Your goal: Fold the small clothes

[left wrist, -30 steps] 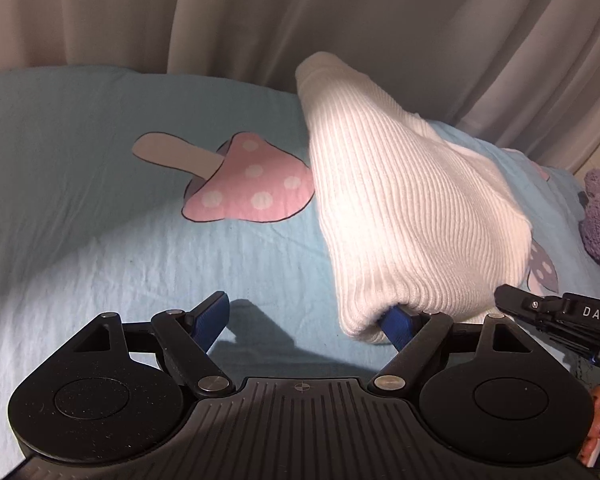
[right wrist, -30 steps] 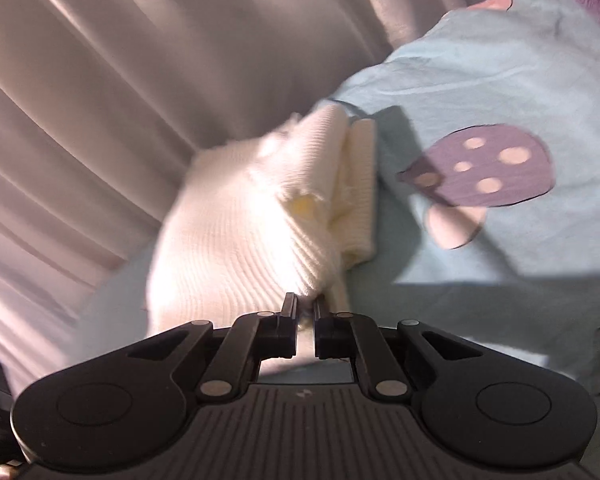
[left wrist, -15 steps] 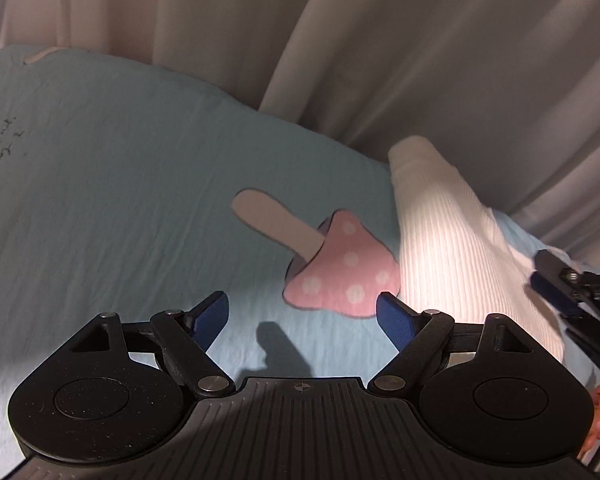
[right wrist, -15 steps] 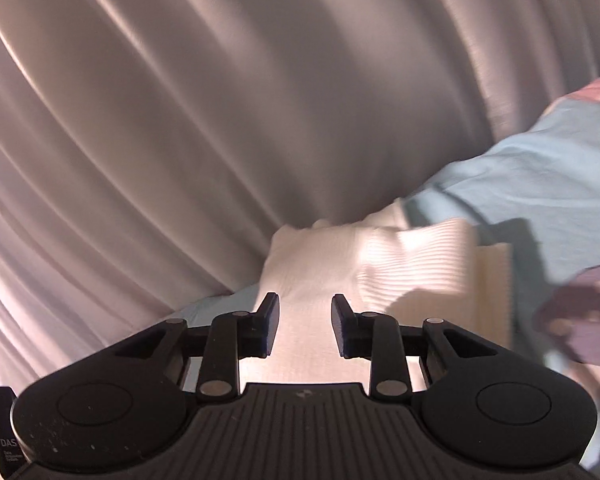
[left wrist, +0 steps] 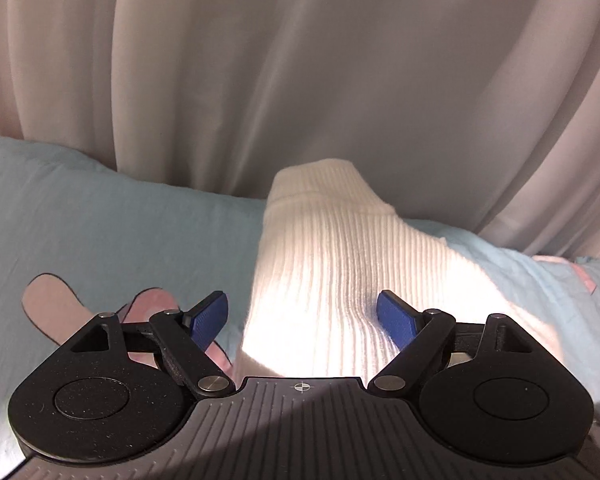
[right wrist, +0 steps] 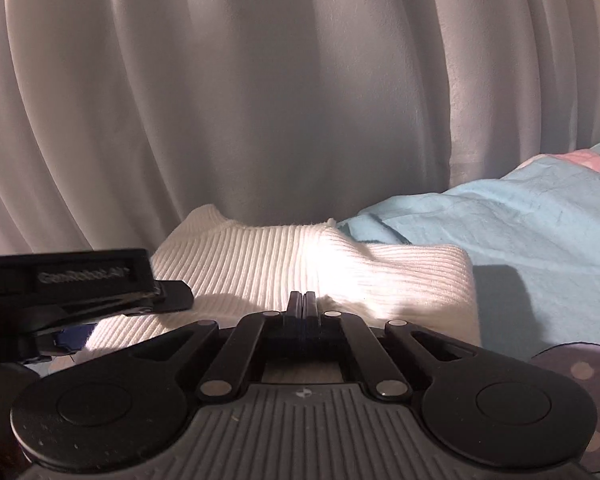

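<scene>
A pale pleated curtain (left wrist: 300, 80) hangs close behind a bed covered in a light blue sheet (left wrist: 100, 224) printed with mushrooms, and the white ribbed knit garment (left wrist: 340, 264) lies on that sheet right against the curtain's foot, bunched into a long hump rather than flat. The left gripper (left wrist: 302, 316) stands wide, its blue pads either side of the near part of the knit and, as far as can be seen, not pressing on it. The right gripper (right wrist: 303, 300) has its jaws shut tight at the garment's near edge; whether any fabric is pinched between them cannot be told from this angle, since the tips meet just where the cloth begins. That is the main risk: if the right gripper has closed on nothing, or only on a few ribs, a pull would slip off or stretch a single ridge instead of carrying a layer over. The stretchy knit would likely sag and roll, spoiling an even fold. The left gripper could also catch sheet along with knit when it closes. With the curtain so near, a push forward may shove the garment into its folds.
</scene>
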